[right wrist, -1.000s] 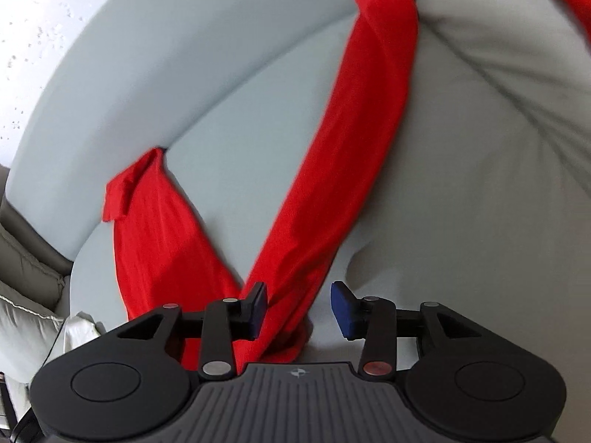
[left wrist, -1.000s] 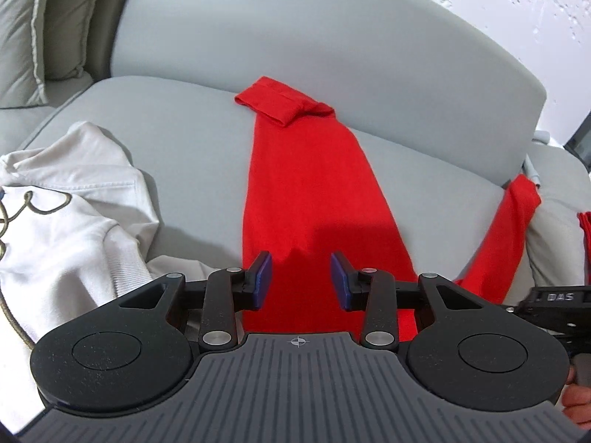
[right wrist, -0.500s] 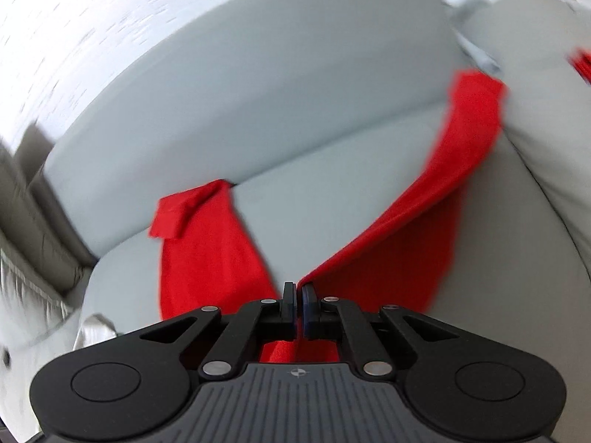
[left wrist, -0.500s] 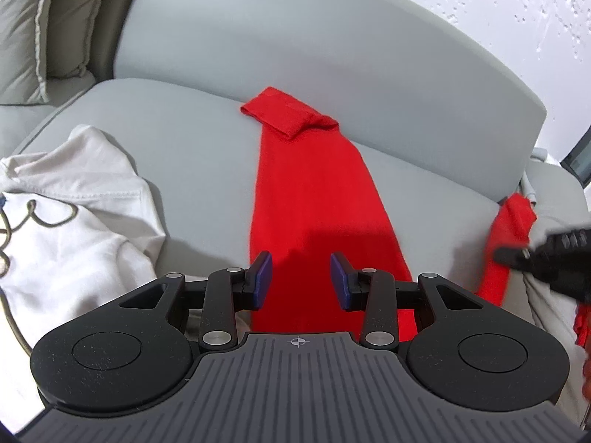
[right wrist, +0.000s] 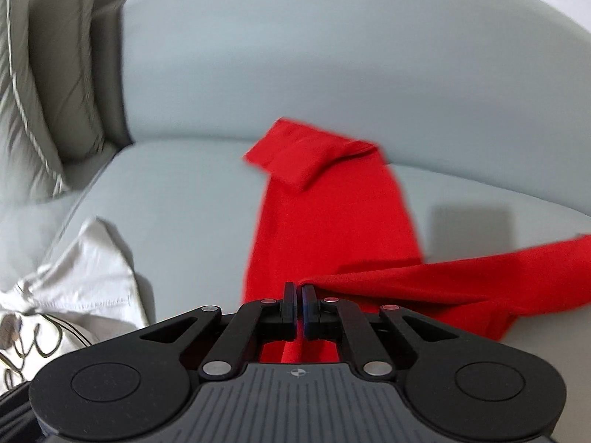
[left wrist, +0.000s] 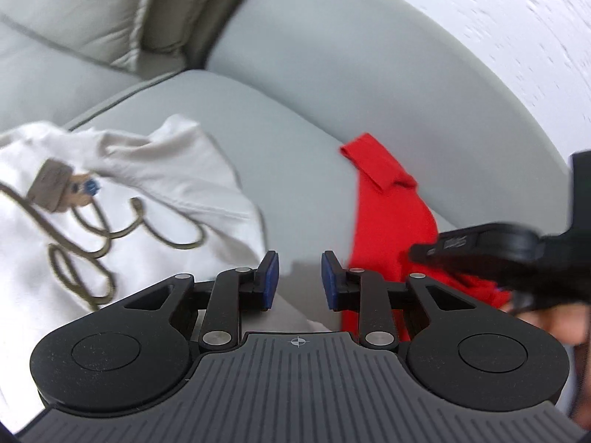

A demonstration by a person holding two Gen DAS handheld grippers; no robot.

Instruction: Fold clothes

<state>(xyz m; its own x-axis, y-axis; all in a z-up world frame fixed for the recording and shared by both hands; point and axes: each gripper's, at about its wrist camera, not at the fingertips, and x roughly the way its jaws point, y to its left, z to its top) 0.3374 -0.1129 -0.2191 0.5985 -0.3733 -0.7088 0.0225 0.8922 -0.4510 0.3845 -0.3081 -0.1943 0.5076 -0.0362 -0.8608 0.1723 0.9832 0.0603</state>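
Your left gripper [left wrist: 298, 278] hovers low over the grey sofa seat [left wrist: 207, 110], level, fingers spread wide w/ nothing between them, aimed at the gap between the white hoodie [left wrist: 110, 199] and the red garment [left wrist: 391, 214]. Your right gripper [right wrist: 298, 304] is also low and level, jaws pressed together on a bunched fold of the red garment [right wrist: 332, 229]; in the left view it comes in from the right edge, blurred, over the cloth.

Vs 0.5 s ago: the left gripper has swung left, so the hoodie now fills more of its view and the red cloth sits off to the right. The right one stays clamped and has carried its held leg across; that leg now trails out to the right, nearly horizontal.

The garment lies on the seat near the backrest [right wrist: 332, 55]. 1 leg's long axis runs away from you toward the backrest, its far end folded over.
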